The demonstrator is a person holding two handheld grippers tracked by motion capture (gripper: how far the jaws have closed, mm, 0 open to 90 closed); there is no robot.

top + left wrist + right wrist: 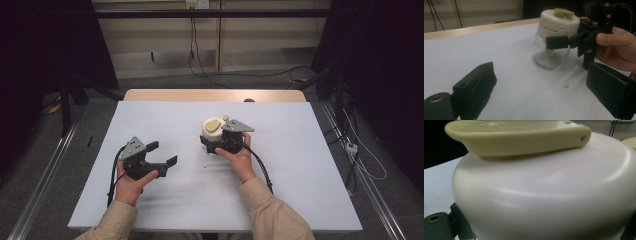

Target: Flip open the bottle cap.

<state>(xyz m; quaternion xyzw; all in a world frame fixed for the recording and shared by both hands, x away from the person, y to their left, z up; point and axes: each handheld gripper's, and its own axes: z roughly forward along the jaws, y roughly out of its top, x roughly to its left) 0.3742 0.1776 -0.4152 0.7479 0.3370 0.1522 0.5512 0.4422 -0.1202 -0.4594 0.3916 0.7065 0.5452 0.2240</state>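
1. The jar [216, 135] is stood upright on the white mat [150, 200], a bit right of centre, toward the far edge; it is placed within easy reach of both hands.
2. The R gripper [564, 41] is brought against the jar from the person's side. Its jaws are set around the jar just under the lid [559, 22], one in front of the glass, the other behind. Contact looks likely, but whether it's clenched on the jar can't be told.
3. Judged purpose: the jar is being steadied or gripped at the collar, where the hold is firmest.
4. The L gripper [161, 154] is kept released, jaws wide apart, well apart from the jar, pointed toward it, prob. waiting its turn.
5. Jar looks: clear glass body, apparently empty; cream domed plastic lid w/ a pale yellow-green tab [519, 137] lying flat on top, pinned at one end.
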